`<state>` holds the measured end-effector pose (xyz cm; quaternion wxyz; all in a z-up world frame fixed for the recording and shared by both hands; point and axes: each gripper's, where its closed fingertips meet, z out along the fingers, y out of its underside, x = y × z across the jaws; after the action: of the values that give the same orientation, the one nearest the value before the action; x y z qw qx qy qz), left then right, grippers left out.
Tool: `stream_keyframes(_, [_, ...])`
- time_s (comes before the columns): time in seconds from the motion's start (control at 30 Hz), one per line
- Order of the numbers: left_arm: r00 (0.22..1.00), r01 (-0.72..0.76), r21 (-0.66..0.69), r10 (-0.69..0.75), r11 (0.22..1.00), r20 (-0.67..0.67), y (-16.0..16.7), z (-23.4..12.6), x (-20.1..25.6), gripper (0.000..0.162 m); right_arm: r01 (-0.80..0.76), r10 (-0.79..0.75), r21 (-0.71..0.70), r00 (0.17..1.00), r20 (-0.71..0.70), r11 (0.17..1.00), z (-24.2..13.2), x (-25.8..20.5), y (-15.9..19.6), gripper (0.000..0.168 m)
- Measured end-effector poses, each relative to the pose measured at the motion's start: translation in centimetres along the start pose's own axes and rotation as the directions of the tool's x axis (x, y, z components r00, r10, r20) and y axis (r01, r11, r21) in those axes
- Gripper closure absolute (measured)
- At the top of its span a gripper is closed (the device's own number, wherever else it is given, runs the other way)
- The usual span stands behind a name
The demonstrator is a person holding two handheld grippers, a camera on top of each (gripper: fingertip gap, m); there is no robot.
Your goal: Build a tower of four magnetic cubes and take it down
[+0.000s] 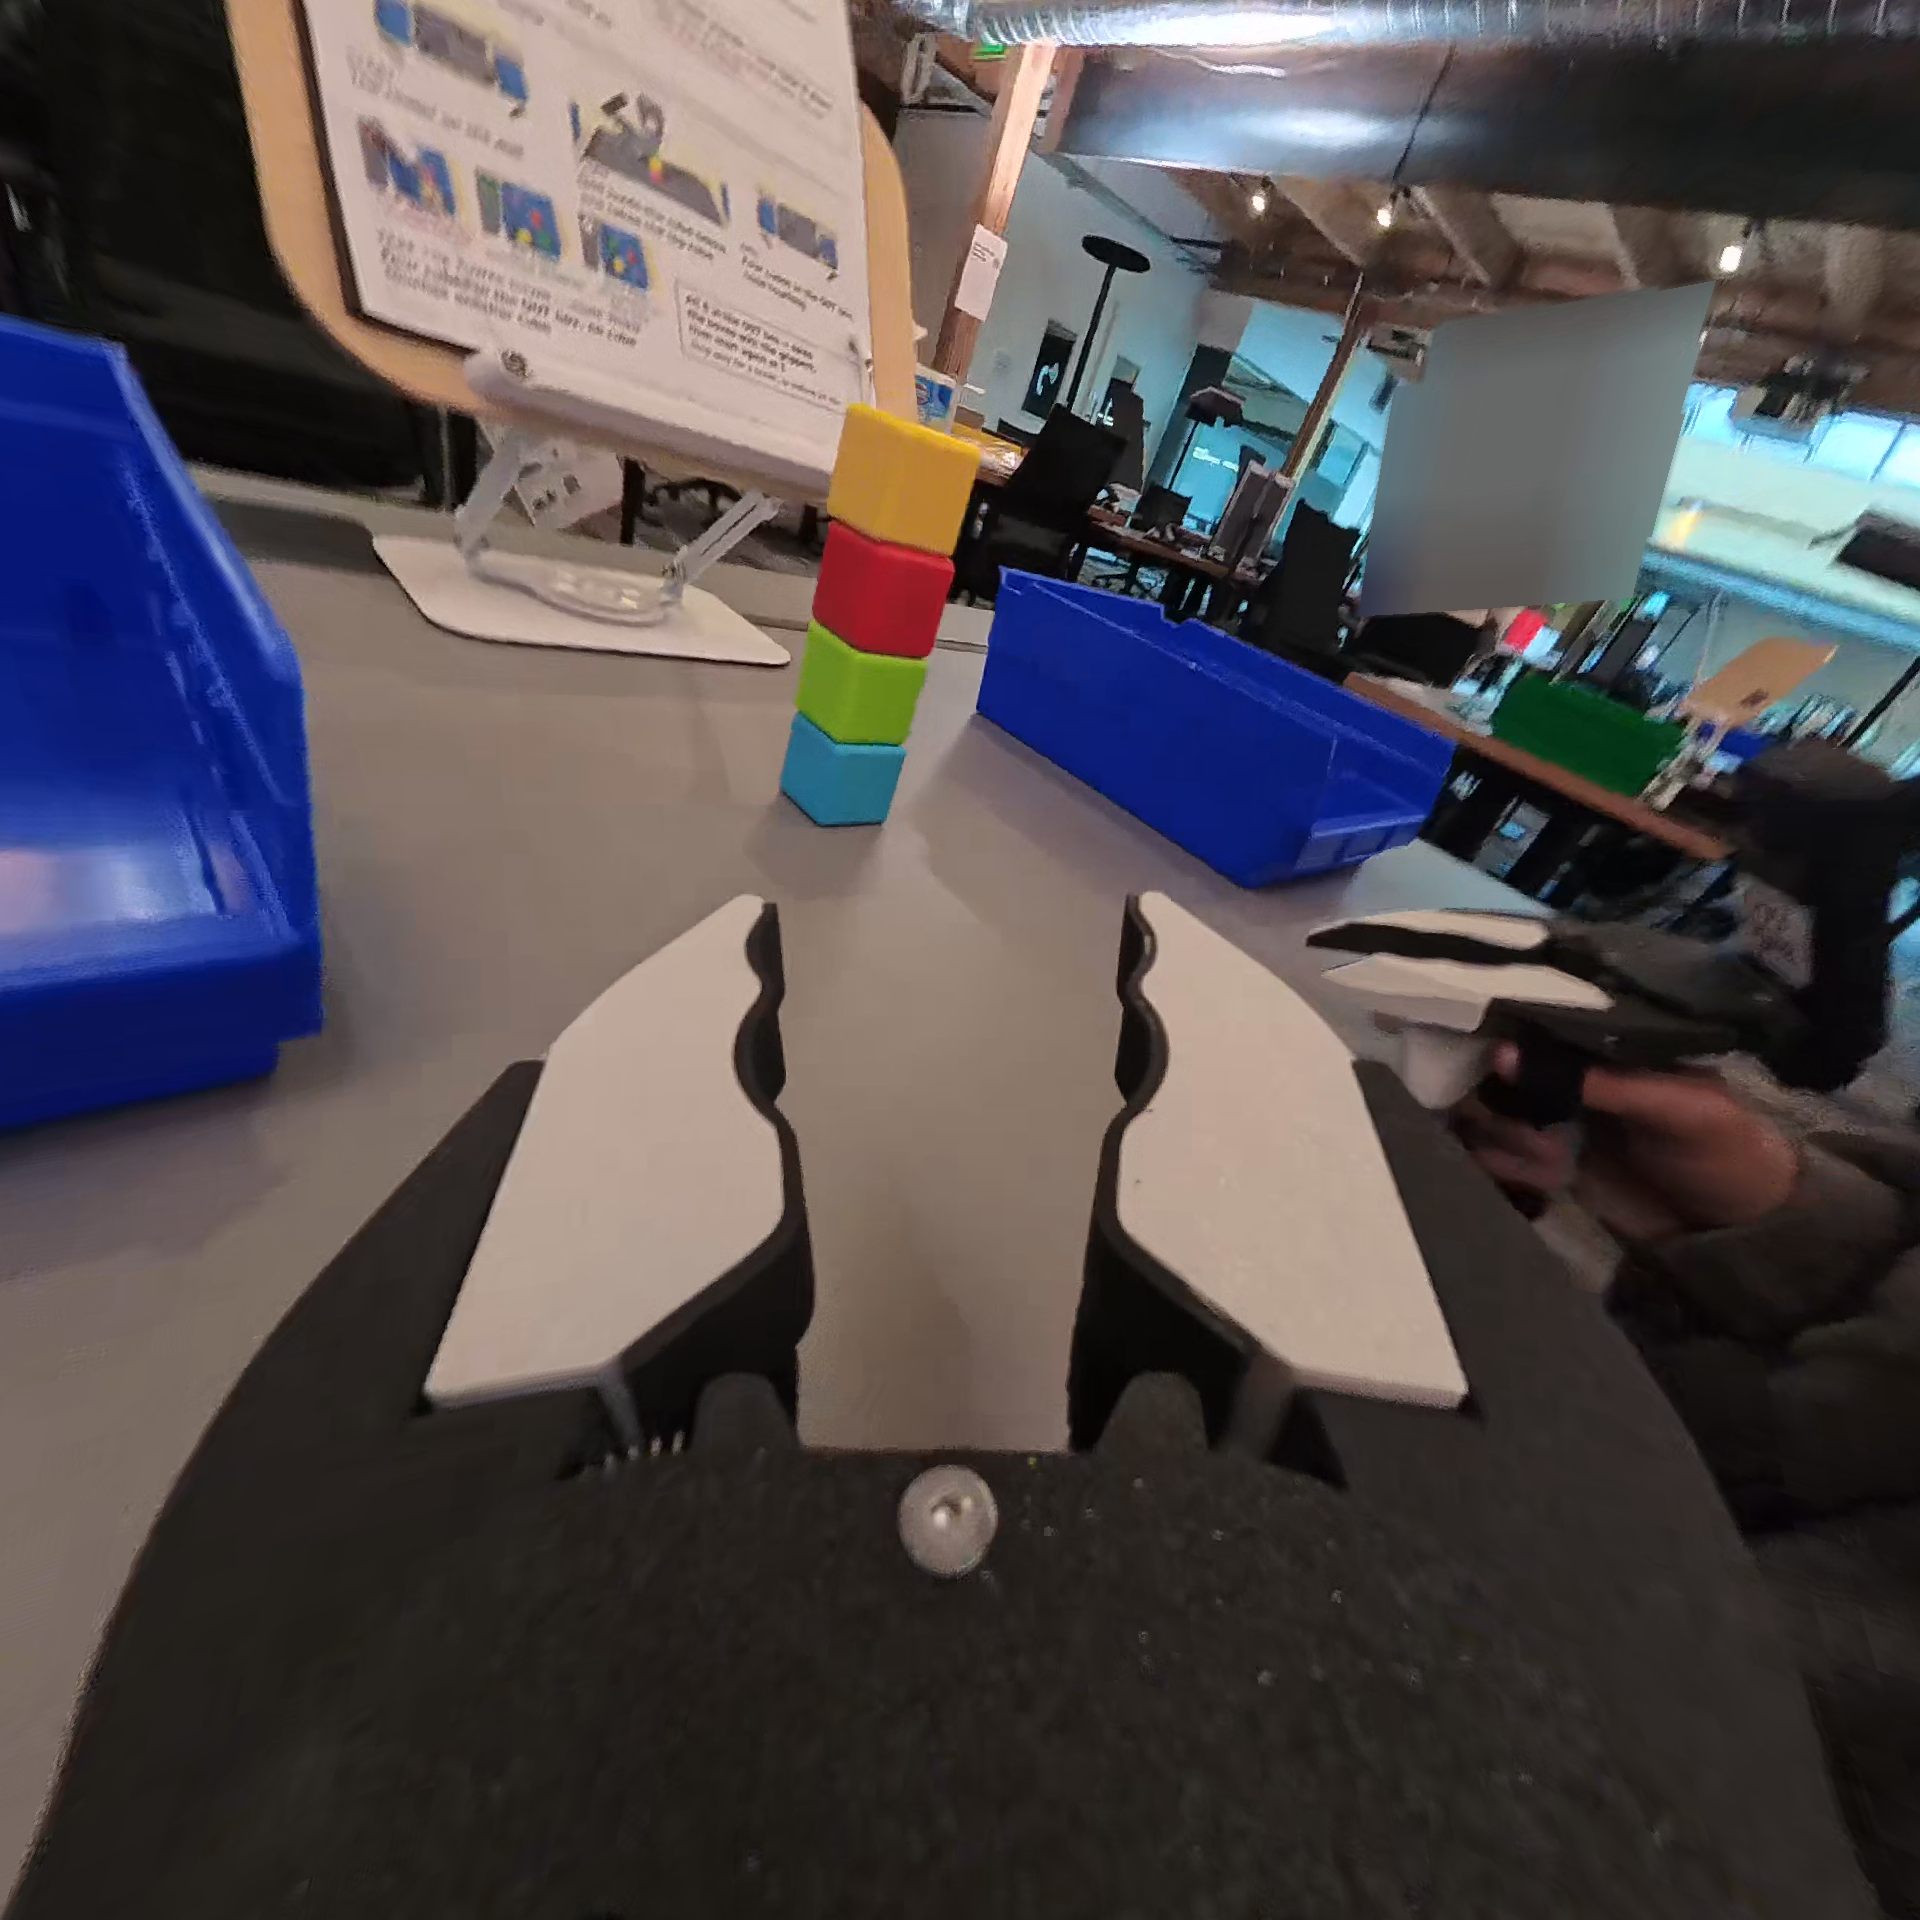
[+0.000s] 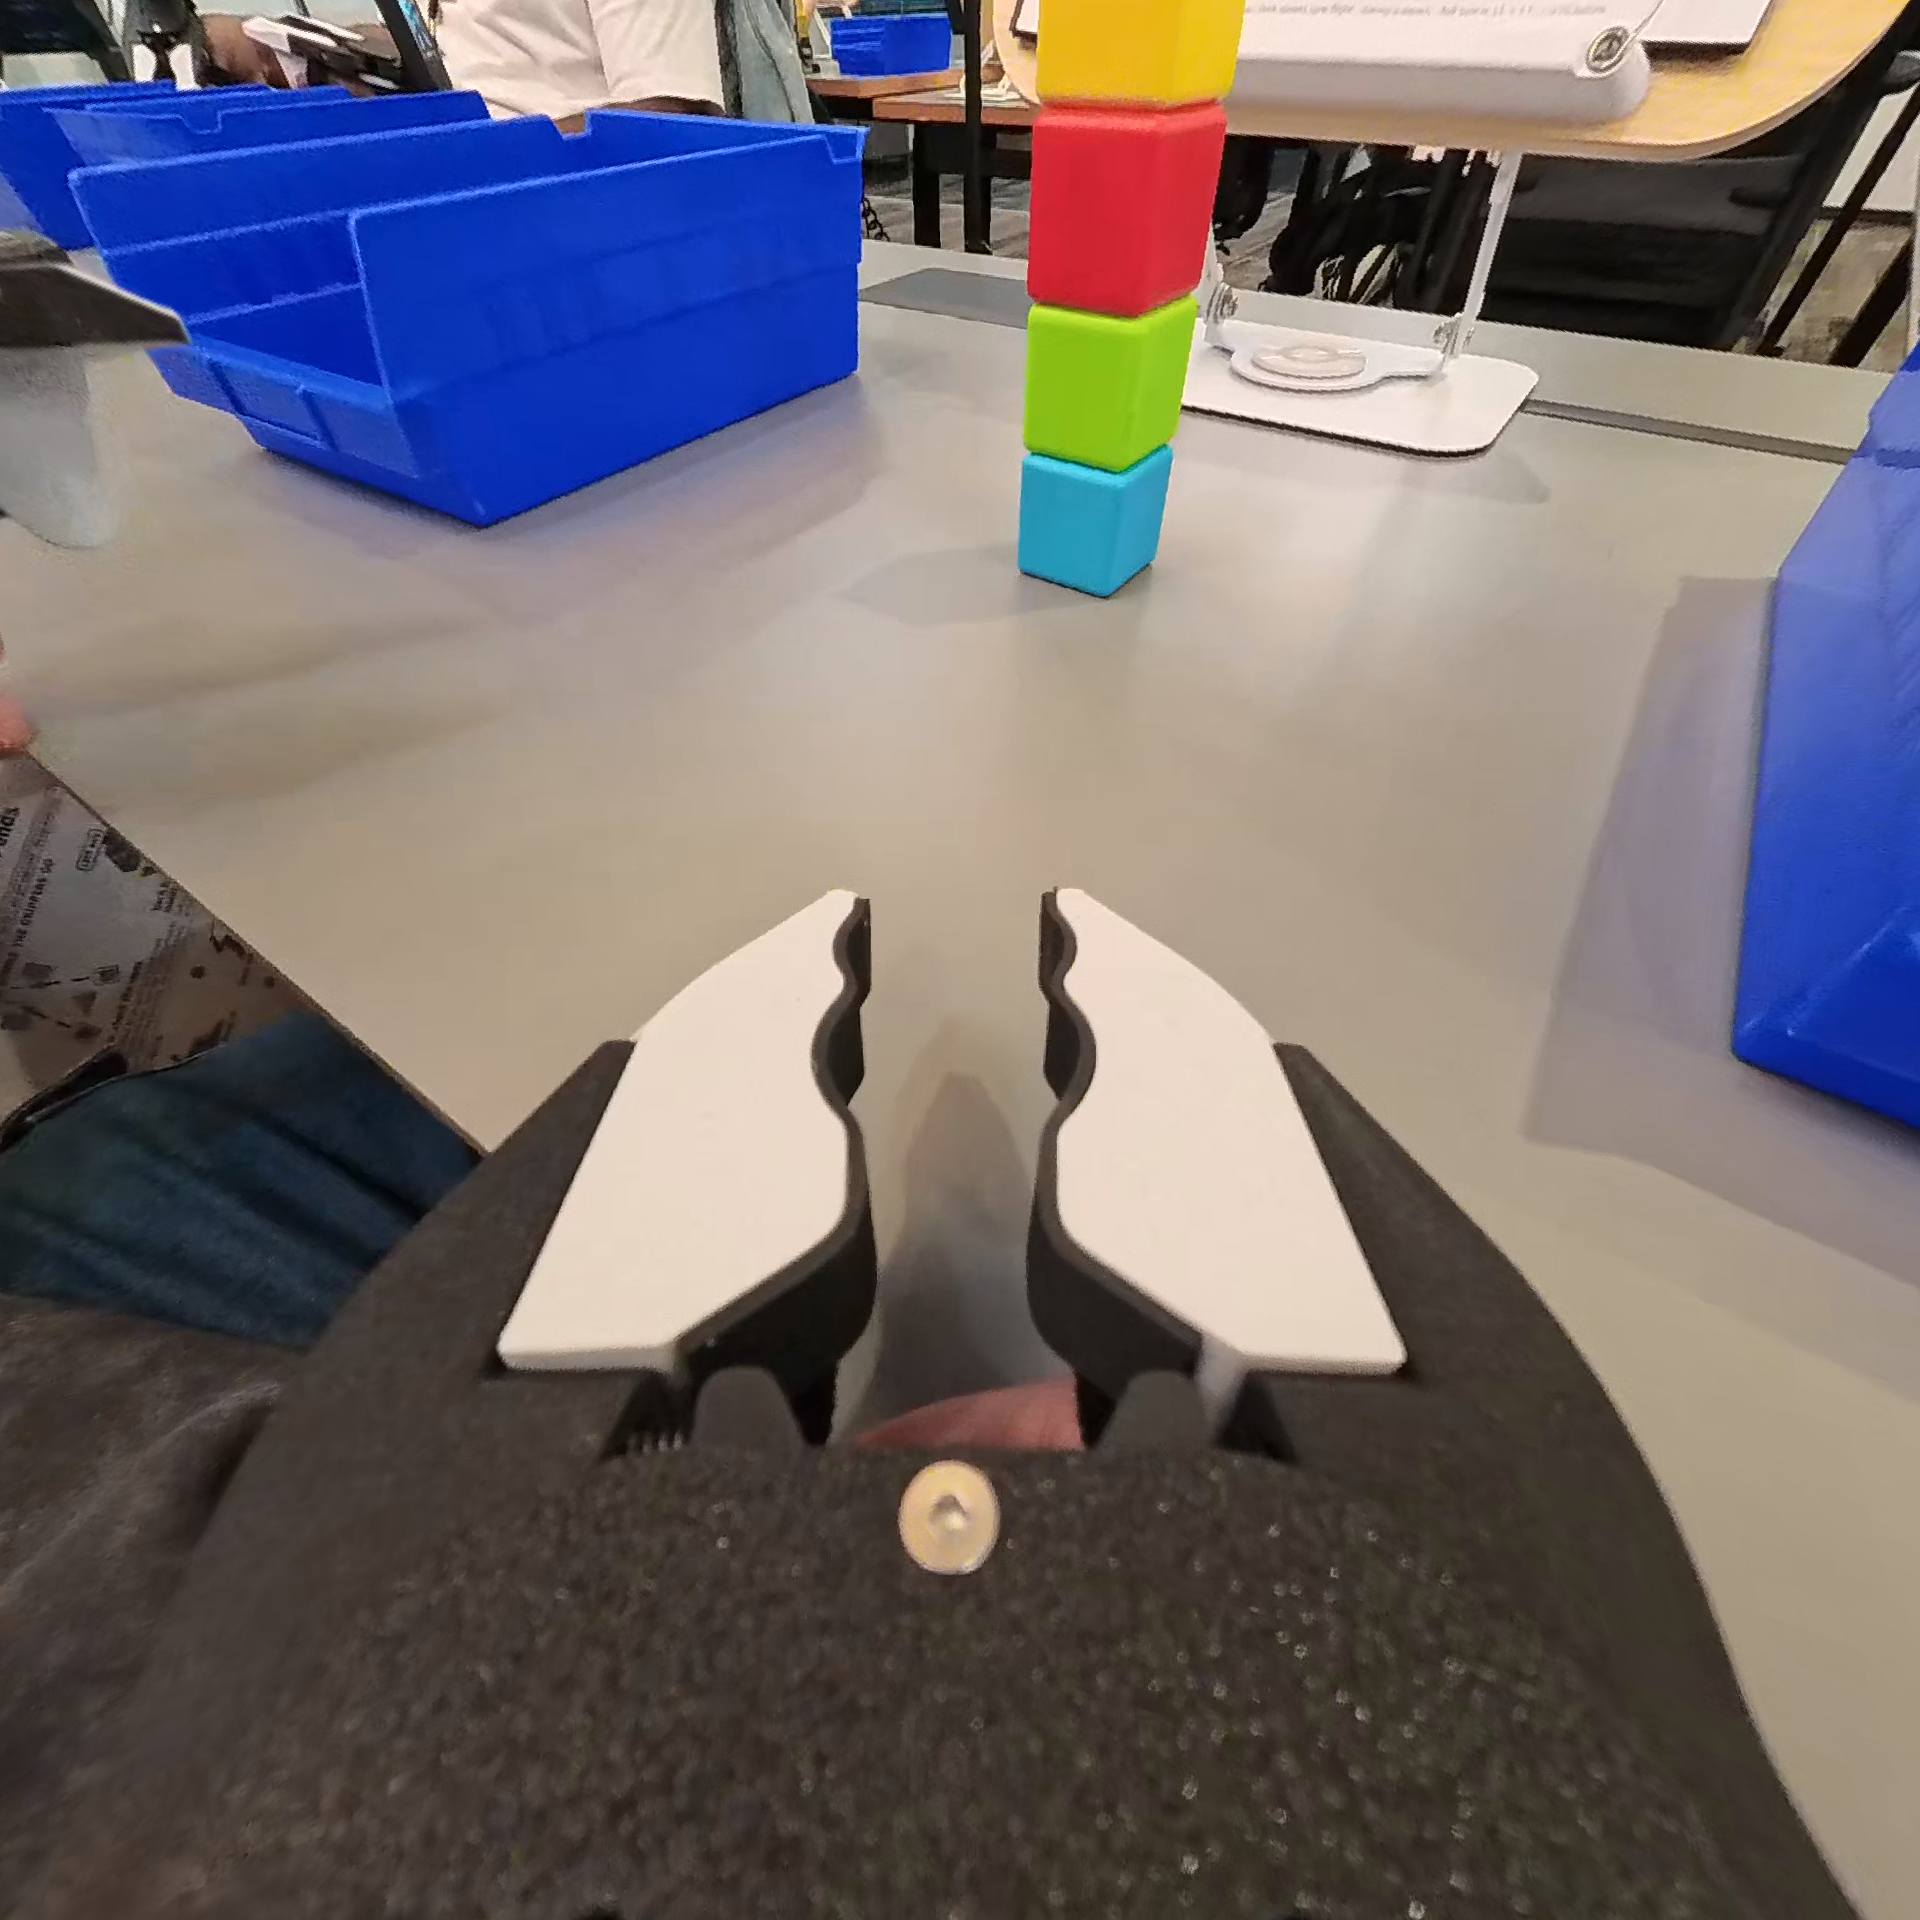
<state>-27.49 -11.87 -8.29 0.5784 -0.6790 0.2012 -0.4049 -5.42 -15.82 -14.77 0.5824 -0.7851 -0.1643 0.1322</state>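
Grey matte worktop (image 2: 727, 727): four-cube tower (image 2: 1112, 301), frame centre; glossy blue bins (image 2: 499, 281); left claw (image 1: 945, 914), right claw (image 2: 956, 904) both spread, empty.

Two wrist cameras, low over a grey matte tabletop (image 1: 582, 935), each facing the same stacked column of four coloured cubes (image 1: 878, 623).

Left wrist view: looks forward along its own white-and-black left gripper (image 1: 948, 914), slightly tilted, tower at middle distance ahead, whole column in frame; the right gripper (image 1: 1340, 956) shows at the right edge. Right wrist view: looks along its right gripper (image 2: 954, 904) from low down, nearer the tower, whose yellow top is cut by the frame edge. Shared: tower, tabletop, long blue plastic bin (image 1: 1205, 717) (image 2: 499, 301), white document stand (image 1: 582, 603) (image 2: 1351, 384).
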Motion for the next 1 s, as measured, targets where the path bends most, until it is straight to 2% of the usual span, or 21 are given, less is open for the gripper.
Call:
stream_keyframes(0.13, [0.994,-0.106,-0.064,0.104,0.992,-0.036,1.4,0.9,0.8,0.092,-0.002,0.002,-0.001,1.000,-0.003,1.000,0.0,0.0,0.0,0.137])
stream_keyframes(0.33, [0.982,-0.146,-0.032,0.141,0.989,-0.127,1.1,1.5,2.7,0.088,-0.005,0.005,-0.001,1.000,-0.007,1.000,0.0,0.1,0.1,0.137])
stream_keyframes(0.43, [0.952,-0.138,0.028,0.141,0.990,-0.270,-0.4,2.8,4.3,0.085,-0.004,0.004,-0.001,1.000,-0.007,1.000,0.0,0.1,0.0,0.137])
stream_keyframes(0.47, [0.933,-0.154,0.042,0.160,0.987,-0.323,-0.9,3.5,4.7,0.089,-0.005,0.005,0.002,1.000,-0.005,1.000,0.0,0.1,0.0,0.137])
stream_keyframes(0.5, [0.914,-0.180,0.044,0.183,0.983,-0.362,-1.2,4.5,4.8,0.095,-0.006,0.006,0.002,1.000,-0.001,1.000,0.0,0.0,0.0,0.137])
stream_keyframes(0.6, [0.871,-0.201,0.028,0.192,0.979,-0.452,-2.2,8.2,4.4,0.096,-0.005,0.005,0.000,1.000,0.010,1.000,0.0,-0.1,0.0,0.137])
stream_keyframes(0.63, [0.863,-0.207,0.031,0.197,0.978,-0.464,-2.6,9.9,3.9,0.091,-0.005,0.005,-0.002,1.000,0.014,1.000,0.0,-0.1,0.0,0.137])
stream_keyframes(0.73, [0.867,-0.277,0.033,0.265,0.960,-0.423,-2.9,15.3,1.2,0.093,-0.021,0.022,-0.005,0.999,0.025,1.000,0.1,-0.1,0.0,0.138])
stream_keyframes(0.87, [0.857,-0.318,-0.025,0.276,0.948,-0.436,-1.5,21.3,-1.4,0.092,-0.042,0.042,0.003,0.999,0.034,0.999,-0.1,0.0,-0.1,0.138])
stream_keyframes(1.0, [0.871,-0.270,-0.071,0.212,0.960,-0.442,-1.6,25.1,-3.8,0.085,-0.047,0.047,0.010,0.998,0.031,0.999,-0.4,0.3,-0.1,0.138])
